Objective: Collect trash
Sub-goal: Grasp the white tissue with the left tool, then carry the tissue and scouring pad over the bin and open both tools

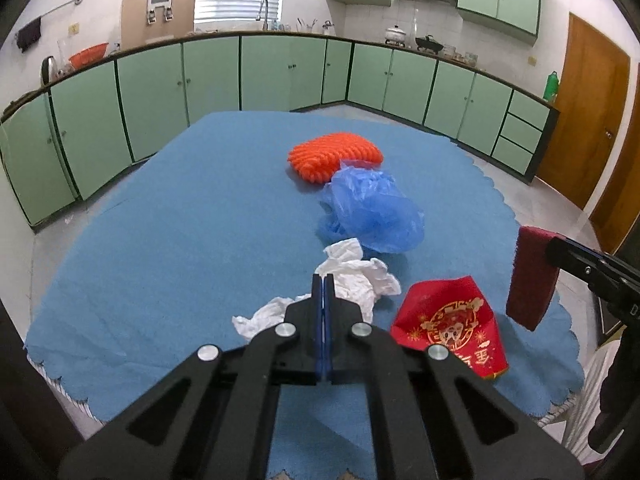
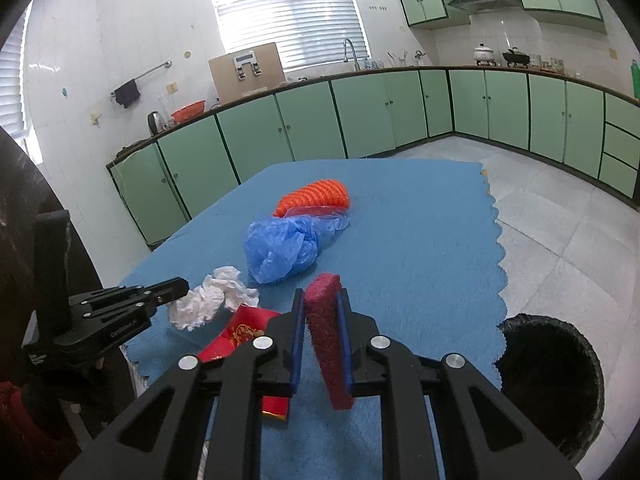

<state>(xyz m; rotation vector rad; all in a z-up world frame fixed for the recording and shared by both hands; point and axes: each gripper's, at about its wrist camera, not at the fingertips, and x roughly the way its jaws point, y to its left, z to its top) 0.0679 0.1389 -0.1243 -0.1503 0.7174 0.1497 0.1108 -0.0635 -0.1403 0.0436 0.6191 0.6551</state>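
While both grippers hang over the blue table cloth (image 1: 160, 240), the scene counts out as follows.

Right gripper (image 2: 320, 300): jaws narrowed onto one dark red scouring pad (image 2: 328, 340), which stands on edge between them, lifted above the cloth.
Left gripper (image 1: 323, 280): jaws pressed together with nothing between them, tips just over the tissue.
Crumpled white tissue (image 1: 360, 276): one clump, directly ahead of and under the left jaws; to the left of the right jaws.
Red envelope (image 1: 452, 324): one, flat, just right of the left jaws and partly hidden beneath the right jaws.
Blue plastic bag (image 2: 280, 248): one, bunched, ahead of both jaws beyond the tissue.
Orange knitted pad (image 2: 316, 198): one, farthest ahead, touching the bag.
Black-lined bin (image 2: 552, 380): one, on the floor right of the right jaws, beside the table edge.
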